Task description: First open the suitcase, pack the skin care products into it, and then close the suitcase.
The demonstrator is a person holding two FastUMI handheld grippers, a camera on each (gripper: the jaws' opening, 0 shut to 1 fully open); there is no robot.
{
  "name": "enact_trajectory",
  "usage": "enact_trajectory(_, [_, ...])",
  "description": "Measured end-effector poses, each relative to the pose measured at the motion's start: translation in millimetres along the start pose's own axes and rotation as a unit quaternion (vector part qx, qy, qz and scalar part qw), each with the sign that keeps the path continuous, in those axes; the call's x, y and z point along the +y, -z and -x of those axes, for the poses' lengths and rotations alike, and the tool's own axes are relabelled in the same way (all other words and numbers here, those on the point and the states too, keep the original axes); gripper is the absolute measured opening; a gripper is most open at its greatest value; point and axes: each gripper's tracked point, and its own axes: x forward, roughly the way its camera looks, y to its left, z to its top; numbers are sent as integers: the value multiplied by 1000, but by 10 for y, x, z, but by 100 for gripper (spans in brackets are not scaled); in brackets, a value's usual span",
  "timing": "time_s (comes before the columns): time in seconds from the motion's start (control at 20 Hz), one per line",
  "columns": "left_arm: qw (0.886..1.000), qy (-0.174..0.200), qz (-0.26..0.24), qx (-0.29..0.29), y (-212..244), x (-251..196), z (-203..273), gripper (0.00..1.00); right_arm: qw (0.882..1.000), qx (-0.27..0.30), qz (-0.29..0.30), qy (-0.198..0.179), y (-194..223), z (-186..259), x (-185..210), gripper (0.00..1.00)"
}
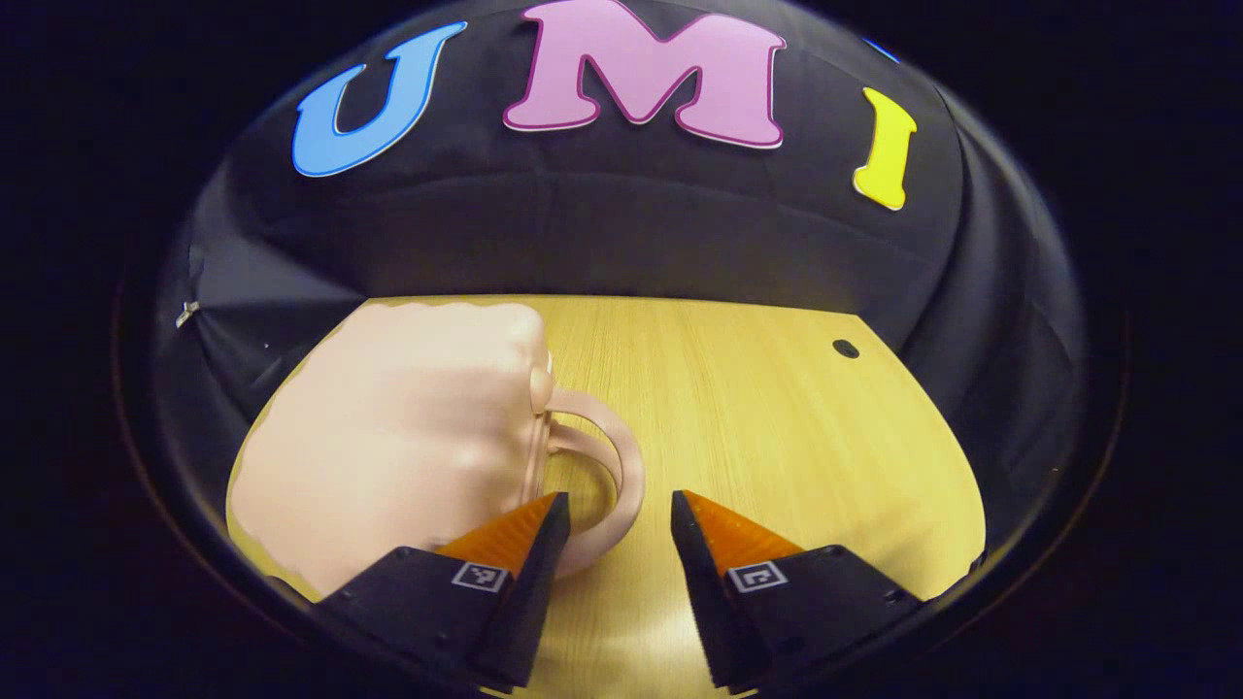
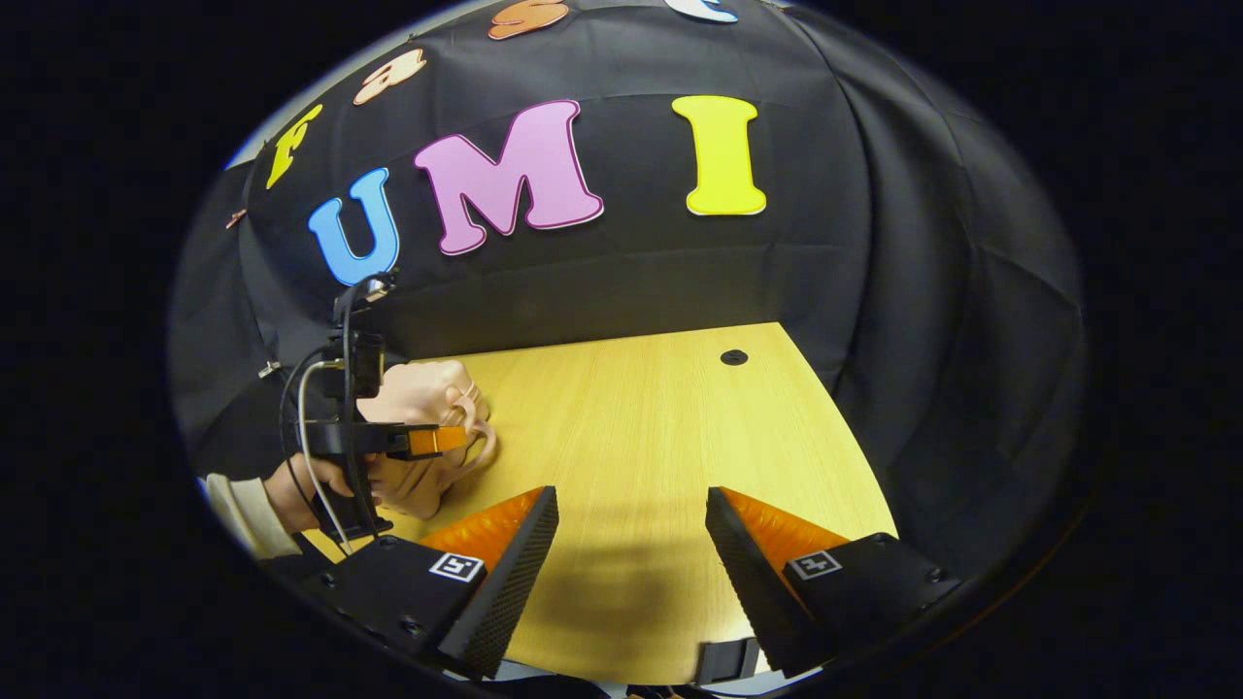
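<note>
Here, I am holding my left tongs (image 1: pixel 612 529) low over the wooden table (image 1: pixel 777 427), their fingers standing apart with nothing between them. The pale pink suitcase (image 1: pixel 398 437) is lying closed on the left of the table, its looped handle (image 1: pixel 607 461) reaching toward the gap of those tongs; the left finger is sitting just in front of the loop, and I cannot tell whether it is touching. My right tongs (image 2: pixel 631 544) are hovering wide apart over bare table nearer the right. A small dark hole (image 2: pixel 734 357) is showing at the far right of the table.
</note>
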Motion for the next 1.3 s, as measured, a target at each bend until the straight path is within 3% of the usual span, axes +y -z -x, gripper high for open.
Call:
enact_trajectory(0.1, [1000, 9, 1, -30, -88, -37, 347, 92, 1000, 7, -8, 3, 59, 44, 108, 97])
enact_trajectory(0.15, [999, 7, -16, -48, -129, -25, 557, 95, 1000, 7, -8, 4, 84, 80, 175, 97])
enact_trajectory(0.35, [986, -14, -72, -148, -487, 96, 1522, 96, 1000, -2, -4, 6, 113, 302, 493, 97])
enact_trajectory(0.5, [978, -17, -60, -199, -565, 181, 2103, 96, 999, -41, 15, 12, 42, 508, 693, 98])
enact_trajectory(0.7, [975, -21, -16, -221, -318, 359, 2667, 96, 995, -96, 30, 21, -5, 749, 947, 97])
enact_trajectory(0.8, [971, -32, -12, -236, -241, 480, 2807, 96, 994, -99, 35, 25, 92, 800, 1059, 97])
enact_trajectory(1.0, [964, -39, -56, -259, -101, 621, 3023, 96, 995, -91, 25, 17, 242, 903, 1284, 97])
enact_trajectory(1.3, [966, -30, -41, -252, 25, 771, 3070, 96, 996, -79, 35, 10, 394, 1000, 1488, 97])
